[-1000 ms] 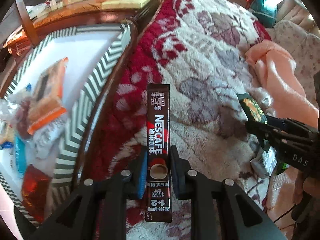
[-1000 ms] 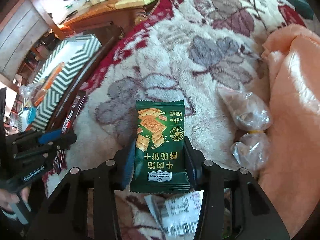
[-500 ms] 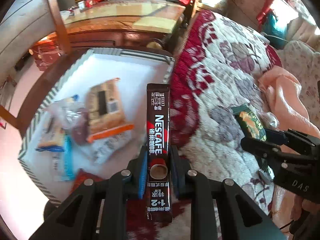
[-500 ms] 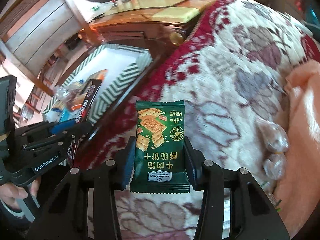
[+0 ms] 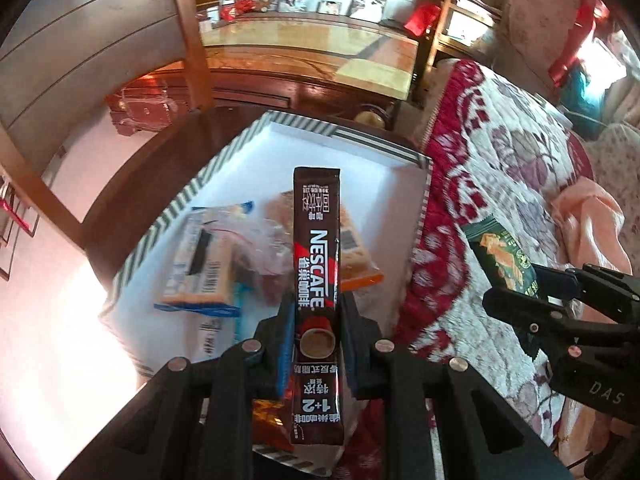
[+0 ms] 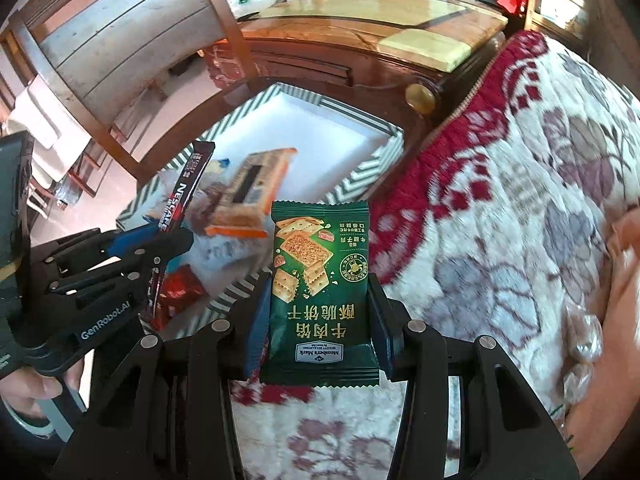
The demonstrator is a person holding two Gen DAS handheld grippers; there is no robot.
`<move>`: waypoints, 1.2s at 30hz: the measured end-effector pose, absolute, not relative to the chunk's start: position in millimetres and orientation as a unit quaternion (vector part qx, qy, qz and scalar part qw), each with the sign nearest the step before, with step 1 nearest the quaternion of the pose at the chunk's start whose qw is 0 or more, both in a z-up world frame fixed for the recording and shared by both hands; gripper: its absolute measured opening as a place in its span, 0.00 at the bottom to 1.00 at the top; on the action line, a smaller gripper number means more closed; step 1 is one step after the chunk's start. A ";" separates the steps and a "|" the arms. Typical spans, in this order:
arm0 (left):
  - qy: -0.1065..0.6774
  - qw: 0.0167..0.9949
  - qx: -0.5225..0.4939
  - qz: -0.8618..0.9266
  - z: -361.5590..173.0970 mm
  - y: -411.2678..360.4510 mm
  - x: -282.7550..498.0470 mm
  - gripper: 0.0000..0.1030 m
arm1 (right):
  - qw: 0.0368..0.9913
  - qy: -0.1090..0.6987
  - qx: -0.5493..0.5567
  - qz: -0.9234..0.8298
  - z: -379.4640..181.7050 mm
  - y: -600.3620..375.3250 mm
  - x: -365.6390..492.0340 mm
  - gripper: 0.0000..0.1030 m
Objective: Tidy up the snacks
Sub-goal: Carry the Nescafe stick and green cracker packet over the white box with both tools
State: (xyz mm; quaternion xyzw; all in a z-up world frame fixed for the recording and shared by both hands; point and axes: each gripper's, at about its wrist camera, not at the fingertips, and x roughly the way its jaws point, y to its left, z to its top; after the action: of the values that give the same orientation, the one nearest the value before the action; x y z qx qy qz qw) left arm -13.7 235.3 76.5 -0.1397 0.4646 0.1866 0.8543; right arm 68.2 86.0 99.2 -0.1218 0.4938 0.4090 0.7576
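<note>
- Over the box (image 5: 280,128), left tool (image 5: 314,320) points forward and down, fingers (image 5: 286,322) level, pinched narrow on a coffee stick (image 5: 317,248).
- Stick stands upright between the fingers, gripped near its lower third; top end sticks out well past the fingertips, above the snacks in the box.
- Box: striped rim, white inside, sitting on a dark wooden worktop (image 5: 160,160) beside the blanket (image 5: 512,184).
- Snacks already in the box: orange-edged pack (image 5: 356,252), clear bag (image 5: 264,240), blue-edged pack (image 5: 204,272), red wrapper (image 6: 182,286). They lie heaped at the near end, touching or overlapping; far end shows bare white floor.
- Right tool (image 6: 318,312) held off to the right of the left tool, over the blanket edge, just short of the box's near corner. Fingers (image 6: 378,320) set wider, closed on a green cracker pack (image 6: 318,280) across its lower half.
- Cracker pack upright in the grip, print upside down, upper half clear of the fingers.
- From the left wrist camera the right tool comes in from the right, angled toward the box, cracker pack (image 5: 502,258) tilted at its tip.
- From the right wrist camera the left tool (image 6: 160,240) sits lower left, stick (image 6: 182,196) slanting up over the box; bare hand (image 6: 36,384) on its grip, partly cut off by the frame.
- Small clear bags (image 6: 582,340) lie on the blanket, far right, well apart from both tools.
</note>
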 end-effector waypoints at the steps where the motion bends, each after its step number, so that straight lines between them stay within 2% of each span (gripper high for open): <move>1: 0.464 0.854 -0.142 0.189 76.1 238.4 -14.3 0.22 | 0.757 0.493 -0.125 0.411 100.2 90.2 67.9 0.42; 30: 0.472 0.836 -0.165 0.228 49.8 284.9 -13.7 0.22 | 0.716 0.516 -0.192 0.429 55.9 208.9 76.4 0.42; 36: 0.469 0.834 -0.161 0.241 50.4 285.4 -15.1 0.24 | 0.718 0.521 -0.171 0.429 55.0 208.2 81.2 0.46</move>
State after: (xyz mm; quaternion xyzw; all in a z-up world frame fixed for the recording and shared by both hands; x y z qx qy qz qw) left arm -15.1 285.4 50.4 -0.1606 0.4691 0.2412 0.8342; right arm 81.2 208.2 55.0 -0.1713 0.5205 0.4293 0.7179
